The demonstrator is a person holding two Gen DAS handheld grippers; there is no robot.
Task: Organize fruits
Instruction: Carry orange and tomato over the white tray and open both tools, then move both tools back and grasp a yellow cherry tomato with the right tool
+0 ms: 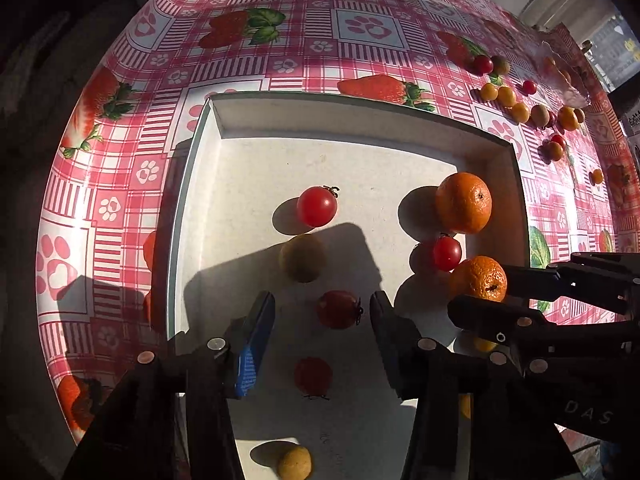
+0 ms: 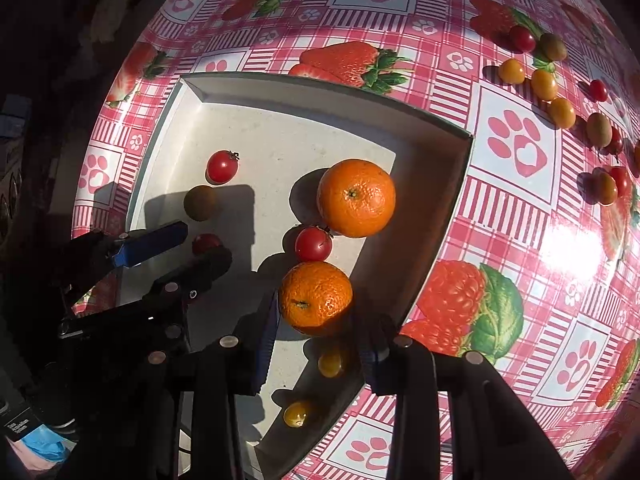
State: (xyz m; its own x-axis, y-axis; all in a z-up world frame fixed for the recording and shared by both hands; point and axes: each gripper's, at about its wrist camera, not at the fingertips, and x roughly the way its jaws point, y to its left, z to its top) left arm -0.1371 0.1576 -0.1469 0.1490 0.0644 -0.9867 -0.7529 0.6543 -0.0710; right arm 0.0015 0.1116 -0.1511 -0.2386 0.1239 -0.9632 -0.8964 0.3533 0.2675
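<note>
A white tray (image 1: pixel 248 120) lies on the tablecloth and holds two mandarins, red cherry tomatoes, yellow tomatoes and greenish fruits. My left gripper (image 1: pixel 322 312) is open above the tray, with a shaded red tomato (image 1: pixel 338 309) between its fingers, untouched. My right gripper (image 2: pixel 316 336) is open at the tray's right side, its fingers flanking the near mandarin (image 2: pixel 315 298) without clamping it. The far mandarin (image 2: pixel 356 198) and a red tomato (image 2: pixel 313 244) lie just beyond. The right gripper also shows in the left wrist view (image 1: pixel 516 292).
Several loose cherry tomatoes, yellow tomatoes and olive-green fruits (image 2: pixel 552 88) lie scattered on the pink strawberry tablecloth (image 2: pixel 512 216) to the right of the tray. A clear plastic package (image 1: pixel 568 76) lies at the far right. The table's left edge drops into darkness.
</note>
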